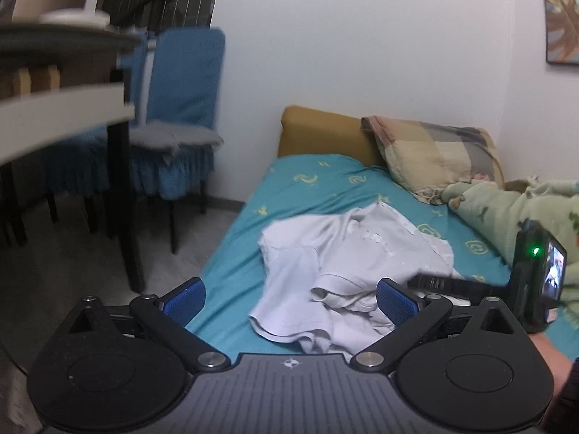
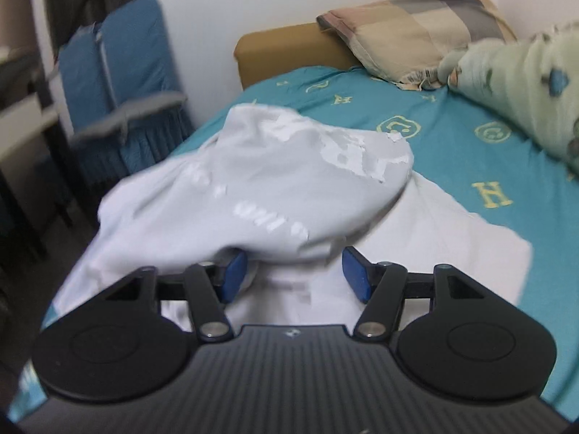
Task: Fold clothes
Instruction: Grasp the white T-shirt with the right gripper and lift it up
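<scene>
A pale grey T-shirt (image 1: 343,260) with worn white print lies crumpled on the teal bed sheet (image 1: 289,188). My left gripper (image 1: 289,300) is open and empty, hovering above the shirt's near edge. In the right wrist view the shirt (image 2: 260,181) bulges up in a fold right in front of my right gripper (image 2: 295,271), whose jaws stand open with cloth draped over the left fingertip. The right gripper also shows from the side in the left wrist view (image 1: 535,275), low at the shirt's right edge.
A checked pillow (image 1: 434,155) and a green patterned blanket (image 1: 514,209) lie at the bed's far right, against a mustard headboard (image 1: 322,130). Blue-covered chairs (image 1: 181,108) and a table (image 1: 65,72) stand left of the bed.
</scene>
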`<control>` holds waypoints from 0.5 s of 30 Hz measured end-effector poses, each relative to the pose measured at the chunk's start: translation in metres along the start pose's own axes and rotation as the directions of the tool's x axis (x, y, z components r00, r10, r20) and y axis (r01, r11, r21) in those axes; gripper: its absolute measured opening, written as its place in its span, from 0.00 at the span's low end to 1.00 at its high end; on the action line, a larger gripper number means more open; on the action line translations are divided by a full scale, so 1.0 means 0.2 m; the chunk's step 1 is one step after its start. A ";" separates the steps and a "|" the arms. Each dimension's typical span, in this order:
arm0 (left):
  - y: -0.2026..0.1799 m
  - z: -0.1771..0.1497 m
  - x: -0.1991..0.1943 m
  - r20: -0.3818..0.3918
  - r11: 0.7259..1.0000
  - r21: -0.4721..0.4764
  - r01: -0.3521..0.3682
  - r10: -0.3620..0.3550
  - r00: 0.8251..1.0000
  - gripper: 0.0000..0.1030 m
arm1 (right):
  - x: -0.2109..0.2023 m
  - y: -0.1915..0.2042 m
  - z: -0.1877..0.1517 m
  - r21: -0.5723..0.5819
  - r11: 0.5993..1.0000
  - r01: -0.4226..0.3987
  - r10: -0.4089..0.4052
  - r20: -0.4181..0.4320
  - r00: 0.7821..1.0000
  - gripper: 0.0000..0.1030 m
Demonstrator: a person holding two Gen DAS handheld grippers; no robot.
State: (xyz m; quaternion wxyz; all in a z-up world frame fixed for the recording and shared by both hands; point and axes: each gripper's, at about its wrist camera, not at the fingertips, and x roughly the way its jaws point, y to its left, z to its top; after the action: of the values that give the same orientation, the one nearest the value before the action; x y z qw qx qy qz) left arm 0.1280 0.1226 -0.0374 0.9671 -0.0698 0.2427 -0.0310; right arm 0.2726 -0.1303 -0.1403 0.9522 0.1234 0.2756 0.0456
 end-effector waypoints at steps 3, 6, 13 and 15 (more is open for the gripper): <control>-0.01 -0.01 0.06 0.001 1.000 -0.009 0.026 -0.026 1.000 0.97 | -0.07 -0.01 0.07 0.046 0.998 -0.037 0.033 0.074 0.997 0.11; -0.07 -0.03 0.08 0.007 0.998 0.026 0.062 -0.062 0.998 0.96 | -0.23 0.01 0.14 0.015 0.999 -0.047 0.044 0.150 0.988 0.06; -0.24 -0.07 0.01 0.008 0.970 0.093 0.223 -0.224 0.974 0.91 | -0.86 0.03 0.25 -0.161 0.981 -0.105 0.147 0.276 0.950 0.05; -0.29 -0.10 -0.03 -0.004 0.946 0.105 0.306 -0.307 0.952 0.91 | -1.05 0.04 0.26 -0.207 0.971 -0.119 0.180 0.305 0.935 0.05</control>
State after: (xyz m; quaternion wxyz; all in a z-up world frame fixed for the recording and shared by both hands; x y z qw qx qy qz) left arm 0.1115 0.0630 -0.0434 0.9543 -0.0560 0.2211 -0.1932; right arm 0.1228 -0.1661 0.0117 0.9854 0.0609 0.1009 0.1228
